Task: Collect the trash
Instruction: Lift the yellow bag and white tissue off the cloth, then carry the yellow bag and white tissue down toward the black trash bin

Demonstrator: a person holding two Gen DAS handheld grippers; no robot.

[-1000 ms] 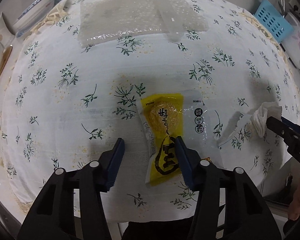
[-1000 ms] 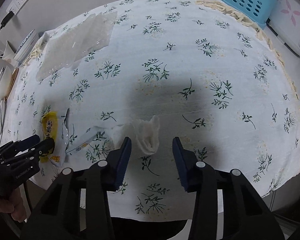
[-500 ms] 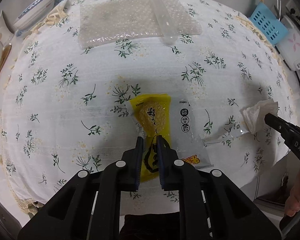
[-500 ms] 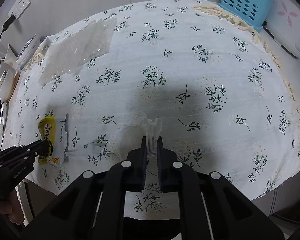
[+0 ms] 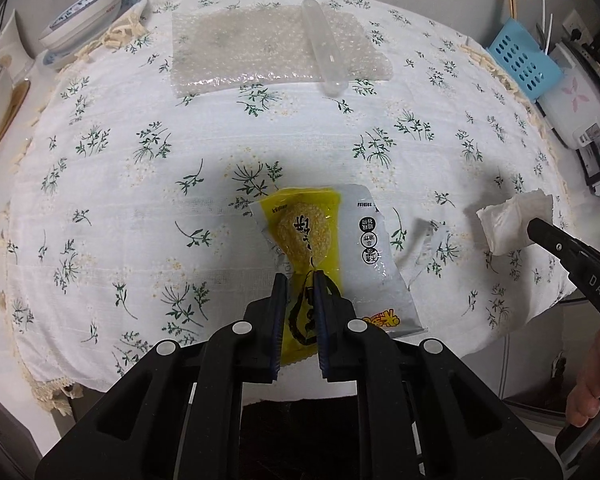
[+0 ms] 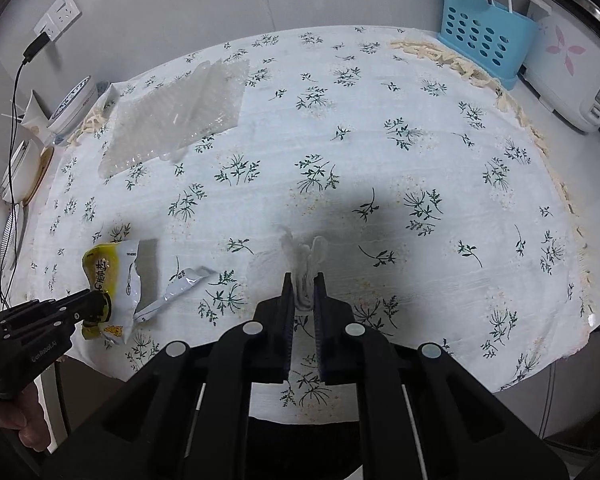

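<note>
A yellow snack wrapper (image 5: 306, 232) with a clear silver edge is pinched in my left gripper (image 5: 300, 280), which is shut on its lower half and holds it just above the flowered tablecloth (image 5: 140, 200). The same yellow wrapper (image 6: 108, 276) and left gripper (image 6: 96, 304) show at the left of the right wrist view. My right gripper (image 6: 303, 280) is shut on a crumpled white tissue (image 6: 306, 264), lifted off the cloth. That tissue (image 5: 512, 224) hangs at the right of the left wrist view. A small torn clear wrapper piece (image 6: 180, 284) lies between them.
A sheet of bubble wrap (image 5: 268, 48) with a clear plastic tube (image 5: 326, 48) on it lies at the far side. A blue perforated holder (image 6: 484, 28) and a white rice cooker (image 6: 572, 68) stand at the right; bowls (image 5: 84, 16) stand at the left.
Both grippers closed, the left on the yellow wrapper and the right on the tissue. Both then rose, lifting wrapper and tissue off the cloth.
</note>
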